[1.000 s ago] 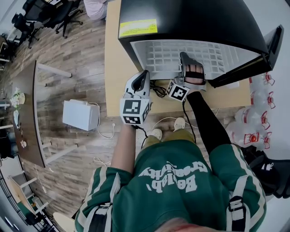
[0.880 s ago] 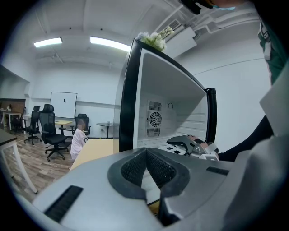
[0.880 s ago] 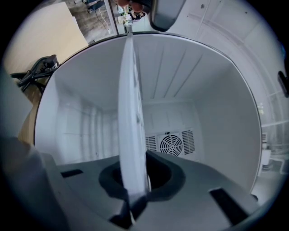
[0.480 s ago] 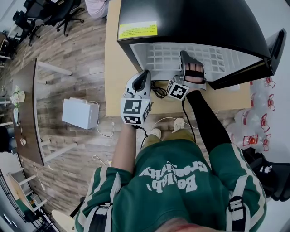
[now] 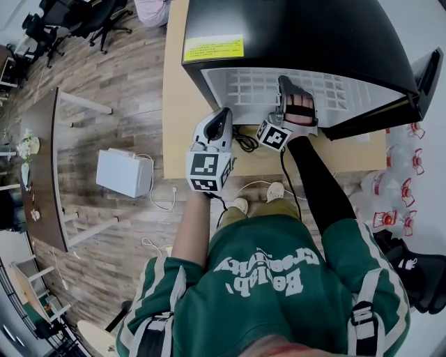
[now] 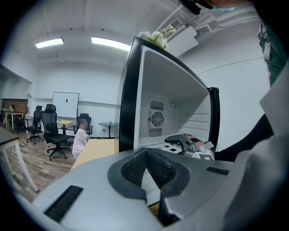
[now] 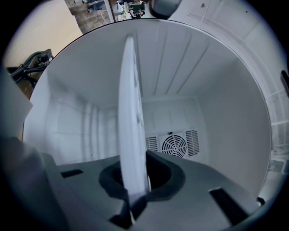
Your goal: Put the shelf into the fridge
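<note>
A black mini fridge (image 5: 293, 35) stands open on a wooden table (image 5: 174, 104). A white grid shelf (image 5: 244, 87) lies flat inside it, front edge at the opening. My right gripper (image 5: 284, 85) is shut on that front edge. In the right gripper view the shelf (image 7: 131, 131) runs edge-on from between the jaws of my right gripper (image 7: 133, 180) into the white interior. My left gripper (image 5: 223, 115) hovers in front of the fridge's left corner, shut and holding nothing. In the left gripper view the left gripper (image 6: 146, 155) faces the fridge (image 6: 167, 90).
The fridge door (image 5: 425, 66) hangs open at the right. A fan vent (image 7: 175, 144) sits on the back wall. Black cables (image 5: 244, 138) lie on the table. On the floor are a white box (image 5: 124, 174) and packed water bottles (image 5: 397, 188). Office chairs (image 5: 77, 21) stand far left.
</note>
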{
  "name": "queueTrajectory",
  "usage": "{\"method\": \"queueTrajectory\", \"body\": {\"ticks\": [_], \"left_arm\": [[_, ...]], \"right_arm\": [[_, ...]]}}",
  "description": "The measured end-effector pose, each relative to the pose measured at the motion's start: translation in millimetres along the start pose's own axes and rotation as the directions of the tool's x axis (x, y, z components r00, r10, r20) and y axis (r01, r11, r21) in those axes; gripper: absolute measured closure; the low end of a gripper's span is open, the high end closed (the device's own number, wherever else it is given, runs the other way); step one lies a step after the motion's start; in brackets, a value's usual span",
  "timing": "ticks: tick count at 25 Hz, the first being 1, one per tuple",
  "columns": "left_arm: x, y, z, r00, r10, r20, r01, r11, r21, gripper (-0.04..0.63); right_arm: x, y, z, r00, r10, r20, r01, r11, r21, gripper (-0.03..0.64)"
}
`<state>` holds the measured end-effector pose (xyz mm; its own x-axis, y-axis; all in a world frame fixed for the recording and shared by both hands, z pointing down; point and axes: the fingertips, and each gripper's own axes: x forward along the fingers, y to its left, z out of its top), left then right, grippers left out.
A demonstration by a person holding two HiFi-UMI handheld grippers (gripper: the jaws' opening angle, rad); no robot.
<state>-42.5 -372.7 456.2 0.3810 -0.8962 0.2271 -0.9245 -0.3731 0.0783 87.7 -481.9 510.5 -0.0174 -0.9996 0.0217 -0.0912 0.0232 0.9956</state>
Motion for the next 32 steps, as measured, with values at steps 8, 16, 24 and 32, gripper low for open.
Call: {"method": "queueTrajectory", "body": {"ticks": [8,16,24,32], "left_arm": [[-0.2,5.0,0.2,1.0,0.019,-0.002,-0.019,1.0,-0.004,0.597],[-4.9,5.6,1.0,1.0,0.024,0.0,-0.024,1.0,-0.012,0.597],[-18.2,-1.6,3.7,1.0,-0.005,0.024,0.005,1.0,0.003,0.597],[-38.5,-9.7,10.6,0.997,-0.054,0.051,0.052,0.998,0.03,0.597]], "right_arm": [[19.7,0.3,0.6,1.0,-0.011,0.0,0.011,1.0,-0.008,0.589],[17.1,3.1,2.0,1.0,0.024,0.002,-0.024,1.0,-0.004,0.551],[-1.6,0.8,5.5,0.99,0.128,0.067,-0.135,0.984,0.113,0.436],[-40.7,-17.3,0.1,0.984,0.164,0.072,-0.176,0.959,0.223,0.39]]}}
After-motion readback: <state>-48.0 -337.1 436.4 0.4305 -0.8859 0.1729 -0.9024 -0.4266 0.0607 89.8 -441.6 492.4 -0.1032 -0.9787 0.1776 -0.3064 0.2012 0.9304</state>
